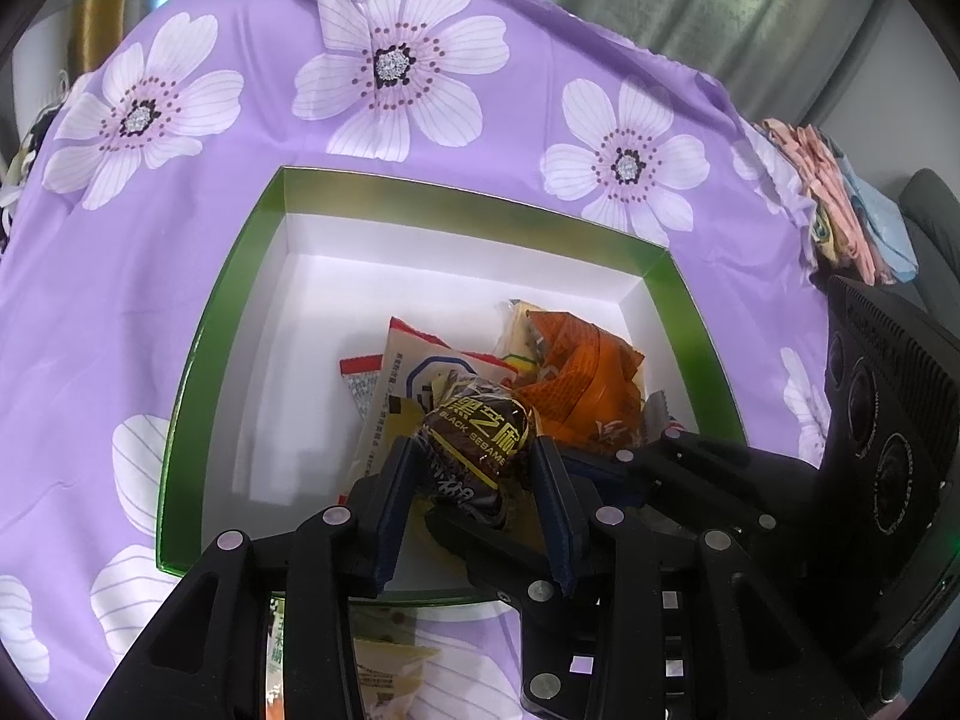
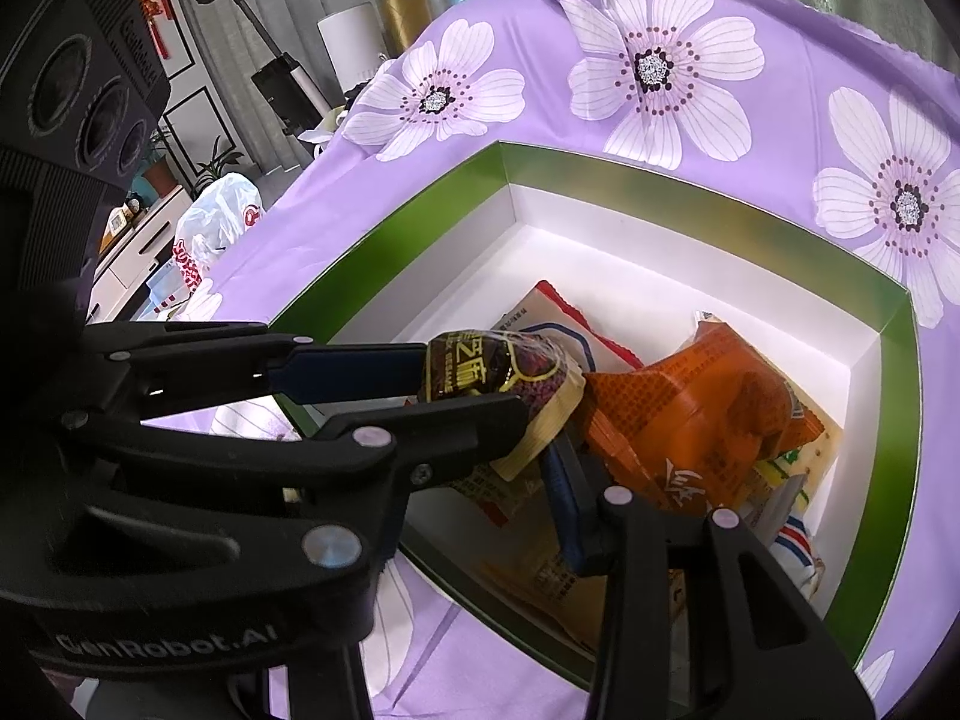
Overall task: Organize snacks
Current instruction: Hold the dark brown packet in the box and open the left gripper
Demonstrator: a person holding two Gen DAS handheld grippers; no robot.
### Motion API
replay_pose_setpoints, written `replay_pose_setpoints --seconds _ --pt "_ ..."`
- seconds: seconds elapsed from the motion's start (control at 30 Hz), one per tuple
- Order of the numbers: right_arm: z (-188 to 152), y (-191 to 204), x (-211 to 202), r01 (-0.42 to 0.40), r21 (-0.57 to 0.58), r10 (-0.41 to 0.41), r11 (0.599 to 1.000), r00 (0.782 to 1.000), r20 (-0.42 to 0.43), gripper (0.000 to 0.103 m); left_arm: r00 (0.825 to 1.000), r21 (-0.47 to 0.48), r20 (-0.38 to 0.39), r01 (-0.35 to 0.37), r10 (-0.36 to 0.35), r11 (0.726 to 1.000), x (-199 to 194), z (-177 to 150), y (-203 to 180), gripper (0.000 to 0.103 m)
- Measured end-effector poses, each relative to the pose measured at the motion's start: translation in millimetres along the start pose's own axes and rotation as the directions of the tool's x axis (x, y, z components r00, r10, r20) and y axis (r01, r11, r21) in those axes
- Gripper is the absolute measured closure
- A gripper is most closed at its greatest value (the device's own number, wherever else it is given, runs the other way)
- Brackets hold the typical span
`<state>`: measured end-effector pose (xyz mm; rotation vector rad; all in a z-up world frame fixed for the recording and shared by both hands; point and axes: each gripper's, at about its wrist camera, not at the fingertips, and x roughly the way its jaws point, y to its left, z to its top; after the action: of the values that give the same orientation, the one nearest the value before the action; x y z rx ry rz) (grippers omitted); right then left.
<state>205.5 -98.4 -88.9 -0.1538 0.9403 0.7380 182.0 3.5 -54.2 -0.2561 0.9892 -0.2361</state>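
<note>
The left gripper [image 1: 474,468] clamped a black sesame snack packet [image 1: 480,432] over the green-rimmed box [image 1: 198,360], poised for release among packets there. The right gripper [image 2: 600,480] sat low beside the orange packet [image 2: 690,414]; its jaw state could not be told.

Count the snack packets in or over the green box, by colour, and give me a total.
Dark brown sesame packet, held in the left tool: 1
Orange packet: 1
Cream packet with red edge: 1
Pale yellow packet: 1
Red, white and blue striped packet: 1
Total: 5 showing; others may be hidden underneath.
</note>
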Motion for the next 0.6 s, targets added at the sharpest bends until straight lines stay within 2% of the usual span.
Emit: replay_pose_setpoints --seconds 0.47,0.6 --pt "-0.2 -1.6 1.2 -0.001 0.008 0.001 1.0 1.0 -0.009 0.059 1.0 0.009 -0.018 -0.02 0.02 1.0 2.9 2.5 -3.0 0.065" --pt "-0.8 -3.2 0.9 -0.001 0.013 0.001 1.0 1.0 -0.011 0.058 0.999 0.008 -0.024 -0.027 0.027 1.0 4.2 2.8 -3.2 0.062"
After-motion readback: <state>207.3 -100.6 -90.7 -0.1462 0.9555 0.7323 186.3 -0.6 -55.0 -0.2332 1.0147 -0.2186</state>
